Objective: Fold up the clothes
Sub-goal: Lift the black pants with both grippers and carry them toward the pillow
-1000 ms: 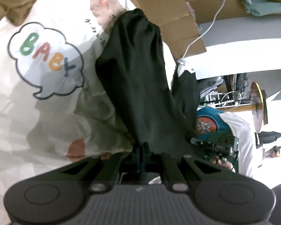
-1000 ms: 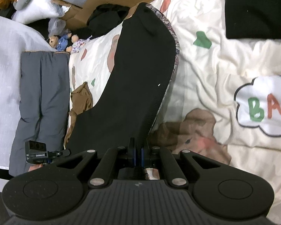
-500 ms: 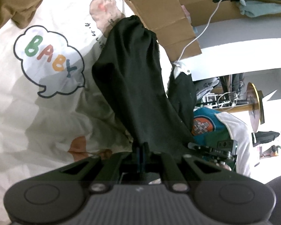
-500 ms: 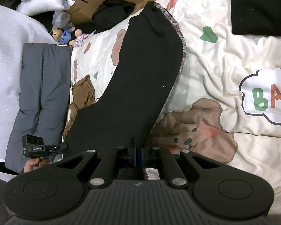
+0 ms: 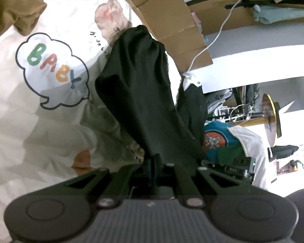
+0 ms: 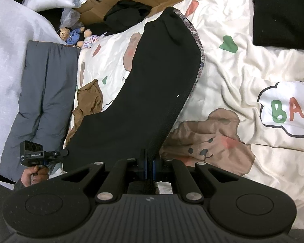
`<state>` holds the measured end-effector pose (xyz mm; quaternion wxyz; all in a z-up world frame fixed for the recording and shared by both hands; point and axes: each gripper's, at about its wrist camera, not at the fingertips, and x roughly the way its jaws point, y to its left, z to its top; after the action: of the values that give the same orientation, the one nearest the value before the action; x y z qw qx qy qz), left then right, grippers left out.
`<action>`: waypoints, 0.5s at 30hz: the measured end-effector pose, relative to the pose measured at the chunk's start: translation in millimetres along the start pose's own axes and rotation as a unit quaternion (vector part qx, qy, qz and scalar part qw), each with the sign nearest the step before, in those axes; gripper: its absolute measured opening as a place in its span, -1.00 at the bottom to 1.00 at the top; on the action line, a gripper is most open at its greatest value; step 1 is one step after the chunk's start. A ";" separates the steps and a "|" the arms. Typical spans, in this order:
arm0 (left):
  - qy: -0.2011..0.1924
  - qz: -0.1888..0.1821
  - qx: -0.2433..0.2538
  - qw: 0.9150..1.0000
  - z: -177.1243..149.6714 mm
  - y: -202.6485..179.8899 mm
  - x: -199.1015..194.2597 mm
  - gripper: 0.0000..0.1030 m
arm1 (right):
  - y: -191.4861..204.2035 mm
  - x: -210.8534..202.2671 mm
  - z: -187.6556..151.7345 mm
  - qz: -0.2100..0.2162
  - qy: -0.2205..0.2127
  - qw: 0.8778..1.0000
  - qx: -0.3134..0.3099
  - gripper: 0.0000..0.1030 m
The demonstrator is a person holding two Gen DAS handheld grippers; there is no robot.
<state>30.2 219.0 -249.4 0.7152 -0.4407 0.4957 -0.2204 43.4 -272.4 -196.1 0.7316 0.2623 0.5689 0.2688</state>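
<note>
Two hand-held grippers, left (image 5: 153,158) & right (image 6: 147,163), are clamped on black garment (image 6: 152,85), held stretched above bed (image 6: 243,70). Fold judged mid-way; next, edges to be laid down aligned, w/o slack.

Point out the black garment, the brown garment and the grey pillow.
black garment (image 6: 152,93): right wrist view, middle of the hanging cloth.
brown garment (image 6: 89,99): right wrist view, crumpled middle, on the bedspread.
grey pillow (image 6: 44,89): right wrist view, centre crease.

Black garment (image 5: 143,93) in left tongs (image 5: 153,162)
</note>
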 end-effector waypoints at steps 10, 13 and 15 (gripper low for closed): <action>-0.002 -0.007 -0.022 1.000 10.0 29.2 10.7 -0.95 | -12.4 23.1 9.6 -0.022 0.013 1.000 0.004 -0.90; -0.002 -0.011 -0.028 1.000 16.8 39.8 16.0 -0.95 | -16.2 30.9 12.5 -0.029 0.018 0.999 0.005 -0.90; -0.002 -0.013 -0.030 0.999 19.3 43.5 18.4 -0.95 | -18.5 35.2 14.1 -0.032 0.021 0.999 0.005 -0.90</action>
<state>49.9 235.5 -293.4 0.6997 -0.4686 0.4949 -0.2141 66.2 -262.5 -230.2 0.7267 0.2417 0.5935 0.2476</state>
